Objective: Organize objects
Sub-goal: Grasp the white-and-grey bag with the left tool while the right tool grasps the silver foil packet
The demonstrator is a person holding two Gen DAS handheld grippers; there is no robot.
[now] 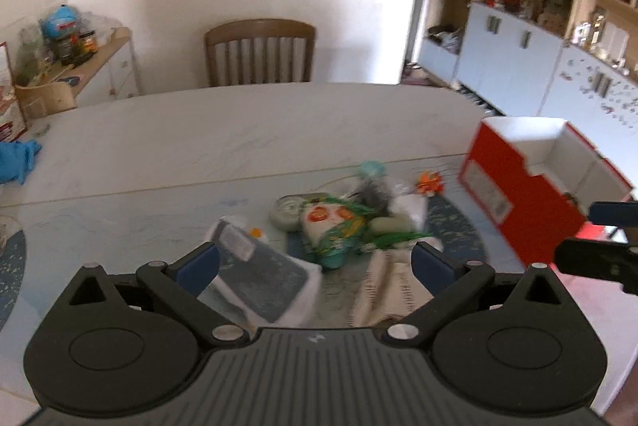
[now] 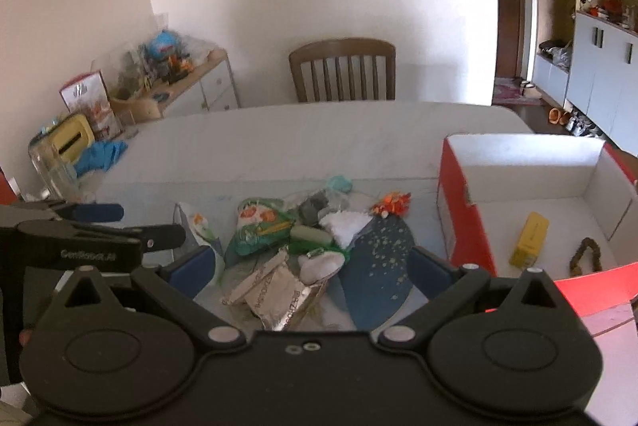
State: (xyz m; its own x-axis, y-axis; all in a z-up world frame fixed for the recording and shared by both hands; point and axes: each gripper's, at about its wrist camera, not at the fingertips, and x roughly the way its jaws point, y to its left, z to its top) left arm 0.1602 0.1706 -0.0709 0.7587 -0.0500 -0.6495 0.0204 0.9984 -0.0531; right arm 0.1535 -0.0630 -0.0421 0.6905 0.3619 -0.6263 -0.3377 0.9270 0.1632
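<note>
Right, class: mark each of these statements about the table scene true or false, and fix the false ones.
1. The red box already holds a yellow packet. True.
2. The left gripper is shut on a foil packet. False: it is open and holds nothing.
3. A wooden chair stands behind the table. True.
4. The red box is full to the brim. False: most of its white floor shows.
5. The right gripper is open. True.

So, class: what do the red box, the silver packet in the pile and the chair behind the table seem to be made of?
Red box: probably cardboard, glossy red outside, matt white inside; its thin walls show folded edges.
Silver packet: likely foil or metallised plastic; it is shiny and creased.
Chair: looks like brown varnished wood, with a slatted back.
</note>
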